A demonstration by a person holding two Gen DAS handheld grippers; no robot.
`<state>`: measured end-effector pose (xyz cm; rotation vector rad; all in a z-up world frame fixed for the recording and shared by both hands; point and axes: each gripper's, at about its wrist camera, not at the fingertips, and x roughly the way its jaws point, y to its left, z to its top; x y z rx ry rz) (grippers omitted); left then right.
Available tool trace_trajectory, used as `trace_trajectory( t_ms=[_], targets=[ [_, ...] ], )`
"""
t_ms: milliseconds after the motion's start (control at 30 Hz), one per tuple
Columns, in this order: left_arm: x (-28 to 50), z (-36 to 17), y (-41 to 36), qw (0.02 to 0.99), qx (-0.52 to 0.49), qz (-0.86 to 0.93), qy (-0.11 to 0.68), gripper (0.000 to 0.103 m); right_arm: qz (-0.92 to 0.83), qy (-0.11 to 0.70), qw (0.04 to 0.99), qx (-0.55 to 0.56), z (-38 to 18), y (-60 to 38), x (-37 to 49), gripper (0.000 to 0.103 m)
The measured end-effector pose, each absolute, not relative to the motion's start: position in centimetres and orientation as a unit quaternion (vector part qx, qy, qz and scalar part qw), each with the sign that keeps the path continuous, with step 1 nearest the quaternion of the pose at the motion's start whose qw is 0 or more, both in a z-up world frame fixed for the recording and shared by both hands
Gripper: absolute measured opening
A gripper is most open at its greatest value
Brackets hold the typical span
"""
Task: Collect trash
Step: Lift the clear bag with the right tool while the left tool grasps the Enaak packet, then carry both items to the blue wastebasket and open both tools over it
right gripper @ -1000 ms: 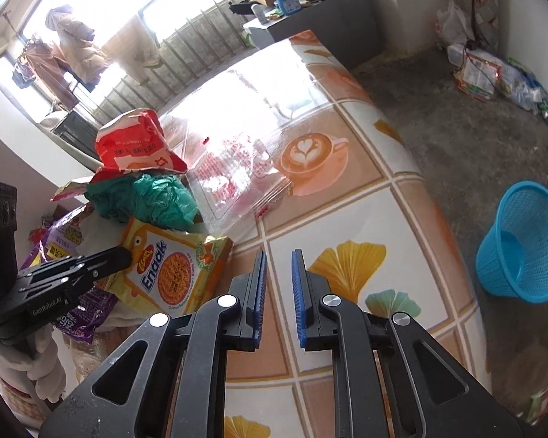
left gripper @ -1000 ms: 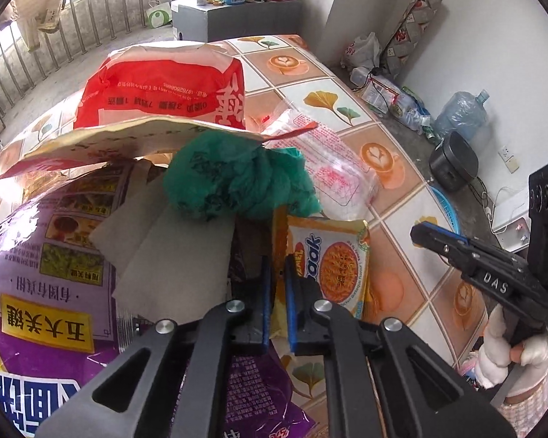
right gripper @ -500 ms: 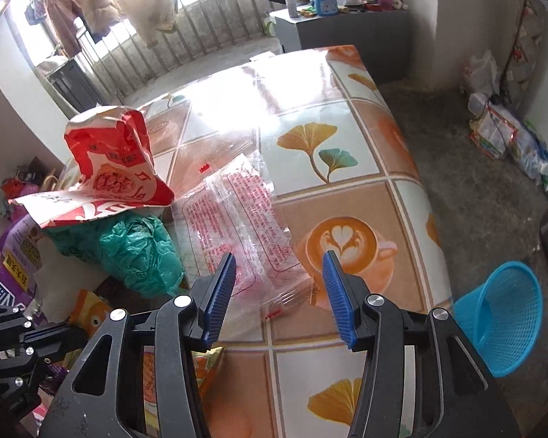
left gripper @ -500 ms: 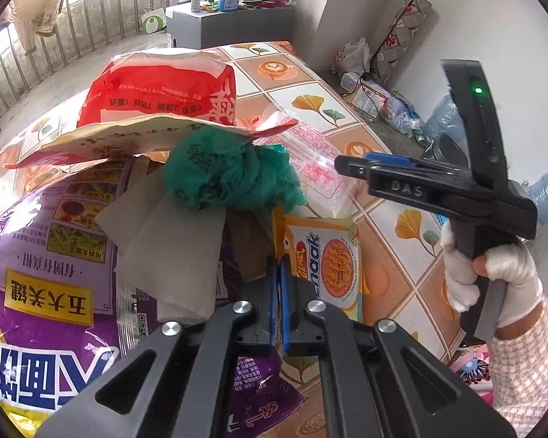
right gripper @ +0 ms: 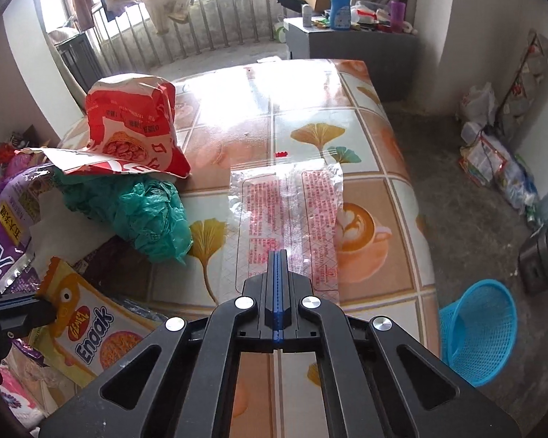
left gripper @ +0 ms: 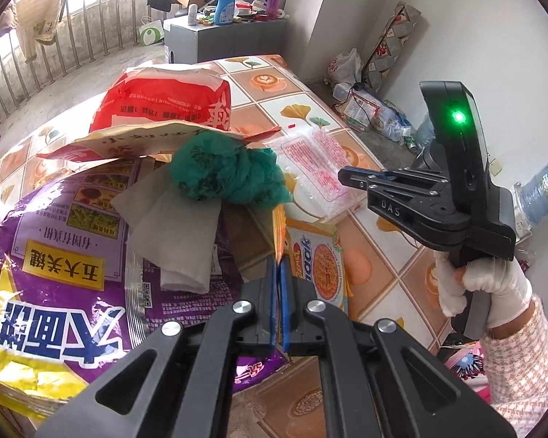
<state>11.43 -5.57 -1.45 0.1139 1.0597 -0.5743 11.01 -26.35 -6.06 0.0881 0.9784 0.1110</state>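
The right gripper (right gripper: 278, 255), its jaws just closed on the near end of the clear wrapper (right gripper: 286, 215), points along the wrapper's long axis on the table (right gripper: 376, 153), the blue basket (right gripper: 475, 325) on the floor to its right, while the left gripper (left gripper: 278, 266) pinches the orange snack packet (left gripper: 319, 262).

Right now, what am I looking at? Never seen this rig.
There is no robot. A person holds a two-finger gripper in each hand, each with a fisheye camera looking along its fingers. One picture comes from the left gripper, the other from the right gripper.

The table holds trash: a red bag, a green plastic bag, a purple bag, a clear wrapper and a yellow snack packet.

The left gripper is shut on the packet's edge. The right jaws have just closed over the clear wrapper; I cannot tell whether they pinch it.
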Motion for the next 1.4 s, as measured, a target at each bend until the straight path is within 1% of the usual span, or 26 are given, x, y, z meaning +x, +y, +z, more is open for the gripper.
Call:
trace_trajectory(
  t_ms=[233,367,433,467,533,567,600,700,833,867,900,933,967,1000,1067,1100,1133,1400],
  targets=[
    [9.7,0.9,-5.9,0.839,0.059,-0.279,0.463,0.002,0.041,0.424,0.898,0.111,-3.3,-30.1,7.3,0.0],
    [8.8,1.7,-6.8,0.842,0.075,-0.284,0.454,0.002,0.057,0.418,0.894,0.154,-2.9,-31.9,6.8,0.0],
    [8.5,1.5,-7.2,0.84,0.081,-0.285,0.454,0.002,0.065,0.432,0.883,0.169,-3.5,-31.9,7.1,0.004],
    [8.5,1.3,-7.3,0.839,0.083,-0.285,0.457,0.002,0.062,0.443,0.879,0.168,-3.9,-31.8,7.4,0.01],
    [8.6,0.6,-7.2,0.836,0.082,-0.279,0.466,0.002,0.058,0.451,0.875,0.166,-4.7,-31.2,8.1,0.048],
    [8.7,0.3,-7.1,0.834,0.08,-0.275,0.471,0.002,0.058,0.453,0.874,0.167,-5.1,-30.9,8.6,0.053],
    [8.8,0.0,-6.8,0.833,0.078,-0.272,0.476,0.002,0.057,0.457,0.872,0.165,-5.4,-30.7,9.1,0.056],
    [9.2,-0.6,-6.0,0.831,0.073,-0.263,0.484,0.002,0.054,0.462,0.875,0.135,-6.2,-29.2,10.8,0.057],
    [9.7,-0.6,-5.1,0.834,0.068,-0.254,0.485,0.002,0.054,0.478,0.875,0.062,-7.6,-26.5,13.1,0.057],
    [9.7,-0.7,-4.9,0.834,0.066,-0.253,0.485,0.002,0.049,0.473,0.879,0.03,-7.6,-25.7,13.2,0.052],
    [9.8,-0.7,-4.8,0.834,0.064,-0.252,0.486,0.002,0.045,0.472,0.881,0.002,-7.7,-24.9,13.3,0.044],
    [9.9,-0.8,-4.6,0.834,0.061,-0.251,0.487,0.002,0.043,0.469,0.882,-0.013,-7.6,-24.4,13.2,0.032],
    [10.0,-0.8,-4.5,0.834,0.059,-0.25,0.488,0.002,0.046,0.47,0.881,-0.011,-7.5,-24.3,13.2,0.026],
    [10.0,-0.8,-4.4,0.834,0.058,-0.25,0.488,0.002,0.048,0.471,0.881,-0.007,-7.5,-24.5,13.2,0.017],
    [10.1,-0.8,-4.4,0.834,0.056,-0.251,0.488,0.002,0.052,0.47,0.881,0.008,-7.4,-25.1,13.1,0.014],
    [10.2,-0.8,-4.3,0.834,0.055,-0.251,0.488,0.002,0.055,0.469,0.881,0.022,-7.3,-25.6,12.9,0.01],
    [10.3,-0.8,-4.3,0.834,0.056,-0.251,0.488,0.002,0.058,0.468,0.881,0.037,-7.2,-26.1,12.8,0.008],
    [9.9,0.9,-5.2,0.842,0.064,-0.256,0.47,0.002,0.051,0.421,0.899,0.108,-4.3,-29.9,10.4,0.005]
  ],
)
